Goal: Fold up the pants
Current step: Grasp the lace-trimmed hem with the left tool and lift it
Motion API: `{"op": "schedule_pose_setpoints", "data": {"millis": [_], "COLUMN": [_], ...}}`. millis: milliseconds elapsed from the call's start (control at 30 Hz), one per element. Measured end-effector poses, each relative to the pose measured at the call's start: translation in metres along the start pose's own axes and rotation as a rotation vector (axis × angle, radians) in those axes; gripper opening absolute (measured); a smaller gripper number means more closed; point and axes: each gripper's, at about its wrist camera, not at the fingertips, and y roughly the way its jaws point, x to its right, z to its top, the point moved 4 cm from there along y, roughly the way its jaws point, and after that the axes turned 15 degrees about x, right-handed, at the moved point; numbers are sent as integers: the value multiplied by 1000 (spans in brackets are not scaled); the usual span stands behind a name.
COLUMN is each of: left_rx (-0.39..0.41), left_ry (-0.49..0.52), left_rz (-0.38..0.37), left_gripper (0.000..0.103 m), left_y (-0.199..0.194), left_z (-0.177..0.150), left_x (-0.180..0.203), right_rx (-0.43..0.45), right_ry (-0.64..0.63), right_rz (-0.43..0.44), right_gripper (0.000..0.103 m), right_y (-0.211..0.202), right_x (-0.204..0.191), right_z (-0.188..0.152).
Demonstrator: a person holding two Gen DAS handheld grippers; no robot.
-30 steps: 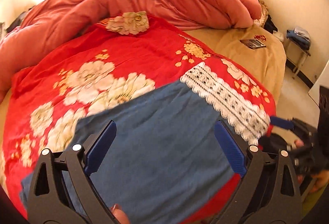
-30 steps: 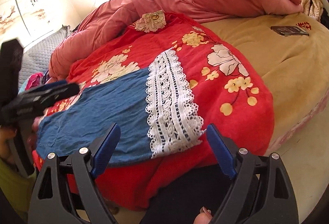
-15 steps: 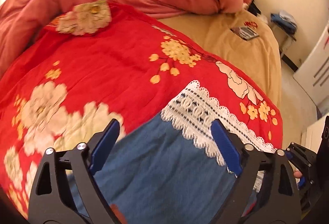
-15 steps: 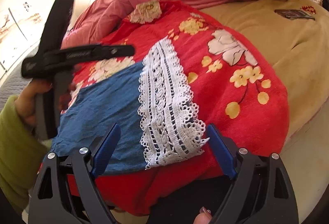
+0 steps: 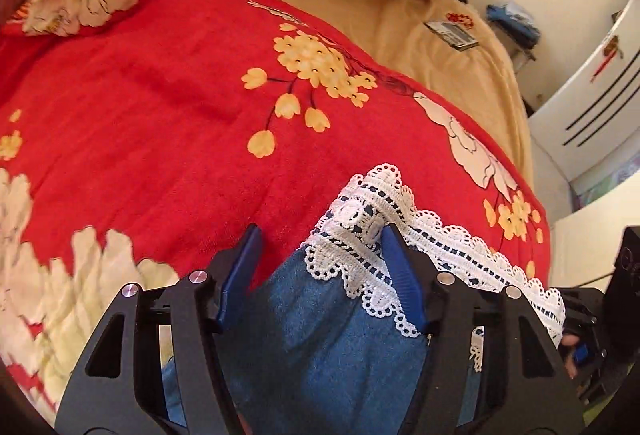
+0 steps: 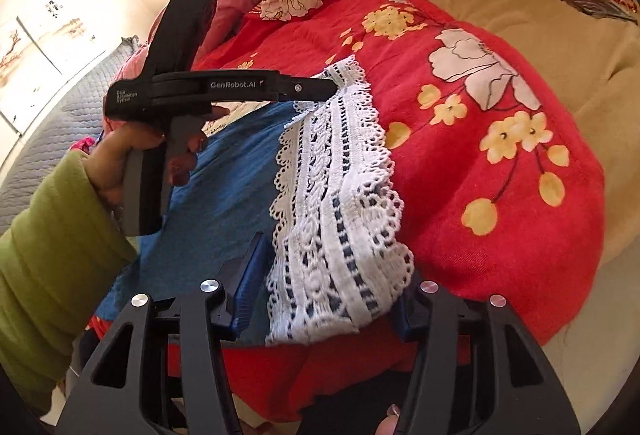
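Pants (image 5: 320, 335): blue fabric with a wide white lace hem (image 6: 340, 219), spread flat on a red floral blanket. In the left wrist view, the far corner of the lace hem sits between the parted jaws, bunched against the right-hand one. In the right wrist view, the near end of the hem lies between the parted jaws
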Motion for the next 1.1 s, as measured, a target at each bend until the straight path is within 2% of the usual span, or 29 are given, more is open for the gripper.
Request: {"op": "schedule_pose_setpoints", "data": {"millis": [100, 133, 200, 233, 333, 433, 500, 633, 900, 1000, 1067, 1100], "left_rx": [8, 10, 12, 8, 6, 36, 41, 103, 257, 294, 293, 290], "left_ry": [-42, -48, -26, -7, 22, 37, 16, 7, -21, -40, -12, -18], "left_rz": [-60, -85, -77, -70, -41, -48, -51, -83, -122, -101, -28, -15], "left_gripper": [49, 36, 30, 25, 18, 11, 10, 10, 10, 10, 11, 11], "left_y": [-2, -3, -3, -4, -6, -14, -19, -45, -126, -154, -169, -174], "left_z": [-2, -2, -3, -3, -2, -2, -2, 4, 11, 1, -15, -22], "left_x": [-4, -3, 4, 8, 12, 14, 11, 12, -4, -18, -29, -35], "right_rx": [-1, 2, 8, 9, 5, 15, 31, 96, 198, 179, 153, 126], "right_ry": [42, 48, 48, 46, 45, 53, 52, 0, -230, -345, -380, -402], "right_rz": [24, 29, 21, 22, 42, 57, 59, 68, 160, 186, 207, 217], "right_gripper": [50, 47, 40, 30, 29, 27, 26, 25, 25, 25, 25, 25], "right_y": [3, 2, 1, 2, 3, 1, -2, -14, -45, -40, -31, -22], "right_x": [3, 4, 4, 3, 1, 1, 0, -18, -113, -157, -175, -185], "right_z": [1, 1, 0, 0, 0, 1, 3, 11, 34, 31, 26, 19]}}
